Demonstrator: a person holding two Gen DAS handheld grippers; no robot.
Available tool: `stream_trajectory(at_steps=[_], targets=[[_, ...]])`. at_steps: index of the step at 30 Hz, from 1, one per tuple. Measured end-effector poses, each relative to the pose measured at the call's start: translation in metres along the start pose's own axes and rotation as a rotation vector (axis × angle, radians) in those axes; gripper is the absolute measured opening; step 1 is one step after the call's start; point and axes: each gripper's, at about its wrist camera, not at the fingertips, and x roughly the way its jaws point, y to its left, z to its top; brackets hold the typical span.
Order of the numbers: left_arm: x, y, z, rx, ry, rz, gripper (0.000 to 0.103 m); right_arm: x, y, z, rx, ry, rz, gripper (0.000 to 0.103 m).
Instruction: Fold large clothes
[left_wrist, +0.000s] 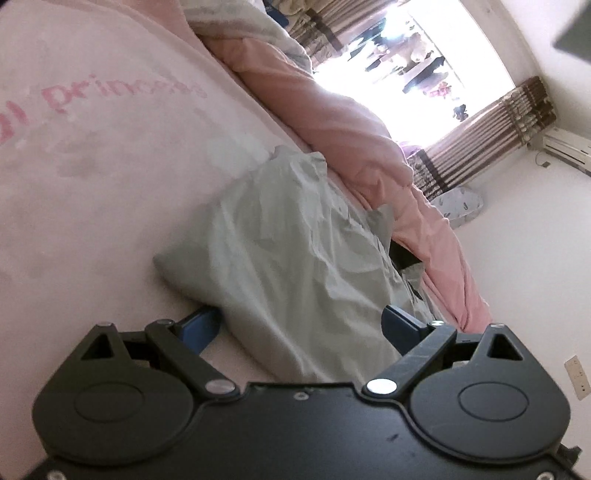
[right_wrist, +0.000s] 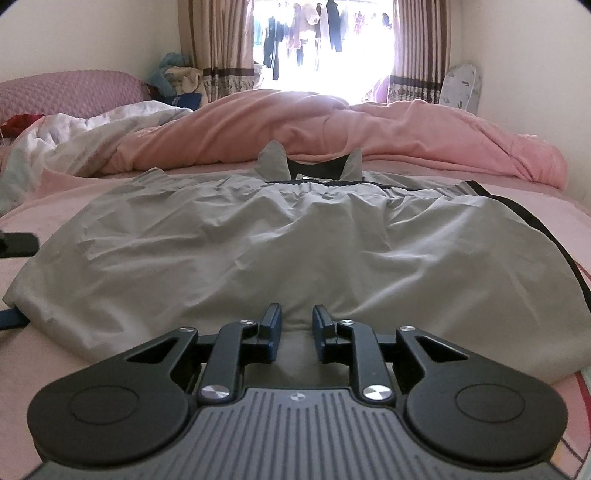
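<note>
A large grey garment (right_wrist: 258, 240) with a dark collar (right_wrist: 314, 169) and dark side trim lies spread flat on the pink bed sheet (right_wrist: 55, 369), collar away from me. My right gripper (right_wrist: 297, 325) sits at the middle of the near hem, open by a narrow gap. Grey cloth shows in that gap and the pads do not press on it. In the left wrist view the garment (left_wrist: 288, 251) runs between the blue fingers (left_wrist: 201, 325) of my left gripper (left_wrist: 299, 321), which is wide open around its near left corner. One left finger (right_wrist: 11, 318) pokes out under that corner.
A bunched pink duvet (right_wrist: 351, 129) lies across the bed beyond the collar, with a white quilt (right_wrist: 74, 129) at the left. Behind are curtains (right_wrist: 417, 48) and a bright window. The sheet carries pink lettering (left_wrist: 122, 94). A wall (left_wrist: 517, 240) bounds the far side.
</note>
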Motion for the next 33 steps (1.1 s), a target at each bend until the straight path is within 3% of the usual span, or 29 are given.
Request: stream_trajectory(at_steps=[5, 12, 15, 17, 19, 22, 25, 29, 33], targets=[[0.017, -0.005, 0.010, 0.025, -0.038, 0.010, 0.097, 0.000, -0.002, 0.000, 0.013, -0.001, 0.011, 0.024], [0.041, -0.010, 0.033, 0.035, -0.020, 0.044, 0.097, -0.001, -0.001, 0.003, -0.008, 0.010, 0.009, 0.025], [0.042, -0.012, 0.036, 0.054, 0.002, 0.056, 0.096, -0.003, -0.002, 0.017, -0.005, 0.026, 0.016, 0.025], [0.041, -0.012, 0.036, 0.081, 0.006, 0.058, 0.095, -0.002, -0.005, 0.031, 0.025, -0.012, 0.034, 0.026], [0.041, -0.014, 0.034, 0.112, 0.006, 0.064, 0.095, 0.007, -0.007, 0.046, 0.037, -0.062, 0.014, 0.031], [0.045, -0.019, 0.032, 0.158, 0.008, 0.082, 0.095, 0.030, -0.009, 0.057, 0.051, -0.056, -0.020, 0.031], [0.050, -0.023, 0.029, 0.212, 0.014, 0.100, 0.095, 0.057, -0.009, 0.052, 0.059, 0.027, -0.023, 0.031], [0.056, -0.029, 0.025, 0.274, 0.015, 0.121, 0.096, 0.058, 0.007, 0.036, -0.064, -0.021, -0.077, 0.031], [0.058, -0.030, 0.022, 0.304, 0.009, 0.132, 0.096, 0.051, 0.002, 0.043, -0.026, 0.009, -0.050, 0.032]])
